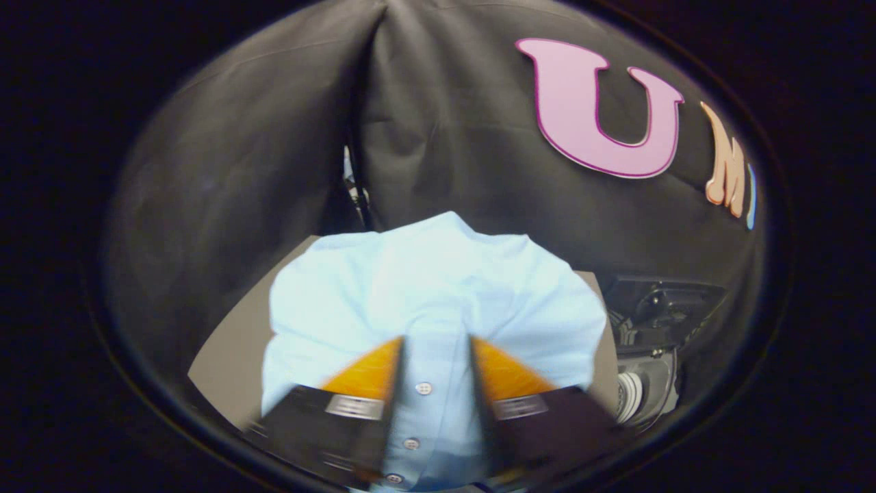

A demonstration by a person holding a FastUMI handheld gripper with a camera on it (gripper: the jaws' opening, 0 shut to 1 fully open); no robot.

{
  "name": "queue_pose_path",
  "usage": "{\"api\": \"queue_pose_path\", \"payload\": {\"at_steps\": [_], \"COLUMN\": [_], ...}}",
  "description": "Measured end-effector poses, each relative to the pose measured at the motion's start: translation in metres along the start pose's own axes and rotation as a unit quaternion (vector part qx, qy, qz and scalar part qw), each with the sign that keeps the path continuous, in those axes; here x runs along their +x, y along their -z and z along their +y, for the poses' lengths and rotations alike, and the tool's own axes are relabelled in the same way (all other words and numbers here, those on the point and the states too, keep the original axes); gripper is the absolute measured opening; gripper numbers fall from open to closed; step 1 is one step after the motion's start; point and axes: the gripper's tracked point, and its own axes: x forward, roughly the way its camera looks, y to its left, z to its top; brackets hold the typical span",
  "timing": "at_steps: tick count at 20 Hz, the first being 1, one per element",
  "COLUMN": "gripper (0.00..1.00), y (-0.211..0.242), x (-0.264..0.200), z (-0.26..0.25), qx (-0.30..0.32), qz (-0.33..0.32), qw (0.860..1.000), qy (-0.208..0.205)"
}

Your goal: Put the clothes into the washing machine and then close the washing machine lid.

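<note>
Over the table (226,356), gripper (435,342) points fwd & slightly down, both fingers pinching light-blue shirt (438,287) at its button strip.

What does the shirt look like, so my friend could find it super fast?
Start at the tan table in front of the black cloth wall. The shirt lies bunched on it, its button strip pinched in the gripper. It is pale blue with small white buttons, unlike the dark machine beside it.
</note>
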Motion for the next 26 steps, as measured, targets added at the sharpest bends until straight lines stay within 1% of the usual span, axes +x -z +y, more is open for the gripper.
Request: {"api": "queue_pose_path", "payload": {"at_steps": [1, 2, 4, 5, 6, 10, 14, 17, 20, 22, 26], "gripper": [0.20, 0.20, 0.20, 0.20, 0.02, 0.01, 0.01, 0.01, 0.01, 0.01, 0.01], "y": [0.001, 0.002, 0.007, 0.006, 0.011, 0.009, -0.007, -0.021, -0.034, -0.041, -0.051], "x": [-0.005, -0.008, -0.014, -0.016, -0.022, -0.041, -0.062, -0.080, -0.098, -0.112, -0.134], "z": [0.000, 0.000, 0.006, 0.007, 0.007, 0.004, -0.016, -0.044, -0.072, -0.100, -0.144], "qx": [-0.013, -0.022, -0.038, -0.028, -0.028, -0.015, 0.005, -0.002, 0.017, 0.018, 0.033], "qz": [-0.001, -0.002, -0.005, -0.016, -0.007, -0.020, -0.038, -0.056, -0.077, -0.088, -0.104], "qw": [1.000, 1.000, 0.999, 0.998, 0.998, 0.996, 0.994, 0.995, 0.994, 0.994, 0.993], "qy": [-0.006, -0.011, -0.037, -0.045, -0.058, -0.089, -0.102, -0.087, -0.074, -0.057, -0.043]}}
